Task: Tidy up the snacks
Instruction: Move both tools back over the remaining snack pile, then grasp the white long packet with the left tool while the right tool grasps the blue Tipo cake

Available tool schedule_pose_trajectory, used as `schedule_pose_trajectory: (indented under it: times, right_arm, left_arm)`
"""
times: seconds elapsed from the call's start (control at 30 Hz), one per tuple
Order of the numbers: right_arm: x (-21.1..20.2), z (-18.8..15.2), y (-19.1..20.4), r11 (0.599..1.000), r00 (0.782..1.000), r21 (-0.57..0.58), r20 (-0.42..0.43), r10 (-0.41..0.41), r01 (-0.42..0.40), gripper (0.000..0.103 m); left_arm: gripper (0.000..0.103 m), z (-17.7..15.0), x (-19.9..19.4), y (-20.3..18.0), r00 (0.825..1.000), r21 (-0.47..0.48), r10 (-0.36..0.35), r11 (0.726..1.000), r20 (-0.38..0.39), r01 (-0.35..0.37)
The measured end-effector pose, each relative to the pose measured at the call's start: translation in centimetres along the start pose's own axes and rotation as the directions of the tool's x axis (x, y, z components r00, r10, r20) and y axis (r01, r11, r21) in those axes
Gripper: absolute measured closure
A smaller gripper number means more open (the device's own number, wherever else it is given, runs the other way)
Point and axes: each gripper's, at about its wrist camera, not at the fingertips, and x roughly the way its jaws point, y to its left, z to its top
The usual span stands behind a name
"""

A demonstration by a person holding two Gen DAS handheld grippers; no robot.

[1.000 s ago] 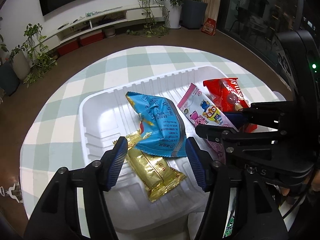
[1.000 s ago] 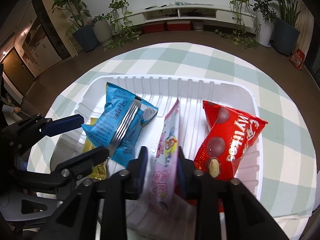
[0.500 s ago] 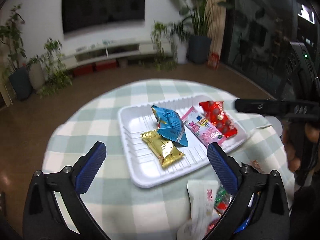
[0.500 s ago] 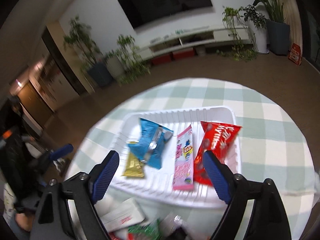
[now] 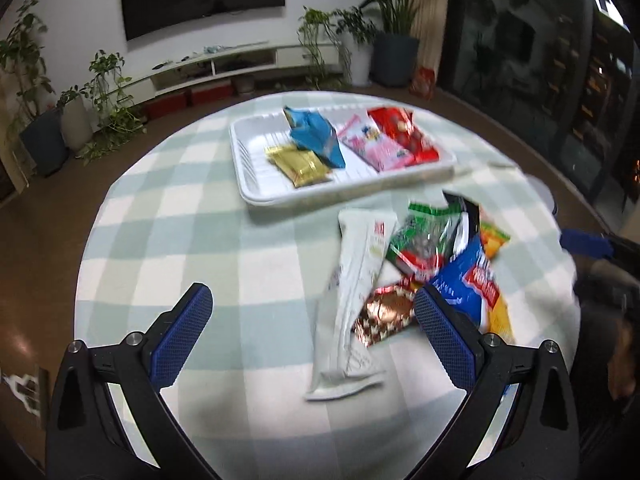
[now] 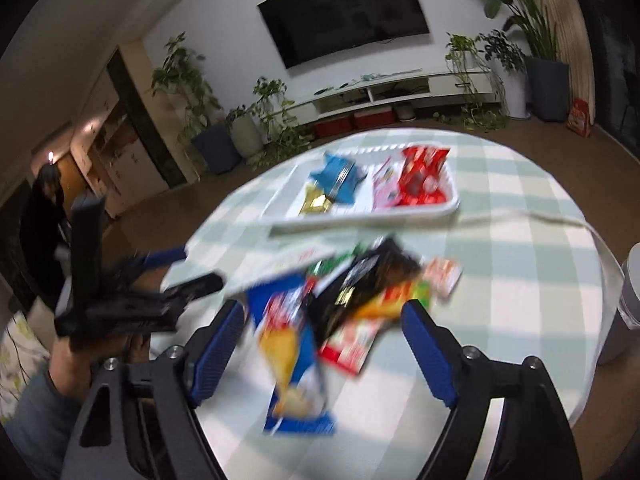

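A white tray (image 5: pixel 256 196) at the far side of the checked table holds a gold packet (image 5: pixel 300 164), a blue packet (image 5: pixel 316 136), a pink packet (image 5: pixel 372 146) and a red packet (image 5: pixel 402 136). Nearer lies a loose pile: a long white packet (image 5: pixel 352 292), a green packet (image 5: pixel 424 236), a blue chip bag (image 5: pixel 468 284) and a foil packet (image 5: pixel 384 312). My left gripper (image 5: pixel 312 312) hovers wide open over the white packet and grips nothing. Above the blue chip bag (image 6: pixel 292 344) and a black packet (image 6: pixel 360 280), my right gripper (image 6: pixel 324 320) is open, its jaws closing slightly, its pads touching nothing.
The round table's edge curves close on both sides. A grey cylinder (image 6: pixel 628 304) stands at the right edge. A hand (image 6: pixel 80 356) holds the left gripper at the left of the right wrist view. Potted plants and a low TV shelf stand beyond.
Both grippers have pulled back from the tray toward the near side. The right jaws let go of the pink packet and the left jaws spread wide. The loose pile has come into view.
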Motion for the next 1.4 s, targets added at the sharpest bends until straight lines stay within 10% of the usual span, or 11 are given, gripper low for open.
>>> schedule_pose_trajectory:
  times: [0.67, 0.87, 1.4]
  right_arm:
    - [4.3, -2.4, 2.4, 0.991, 0.99, -0.097, -0.103, -0.1, 0.09, 0.032]
    - [5.3, -2.9, 2.9, 0.987, 0.985, -0.128, -0.13, -0.111, 0.094, 0.037]
    - [6.4, -3.6, 2.5, 0.985, 0.976, -0.137, -0.176, -0.125, 0.102, 0.056]
  left_arm:
    - [0.002, 2.1, 5.1, -1.3, 0.991, 0.197, -0.08, 0.975, -0.111, 0.101]
    - [0.029, 2.5, 7.3, -1.6, 0.977, 0.231, -0.096, 0.963, -0.191, 0.14]
    - [0.042, 4.3, 10.6, 0.6, 0.921, 0.072, -0.227, 0.962, -0.318, 0.262]
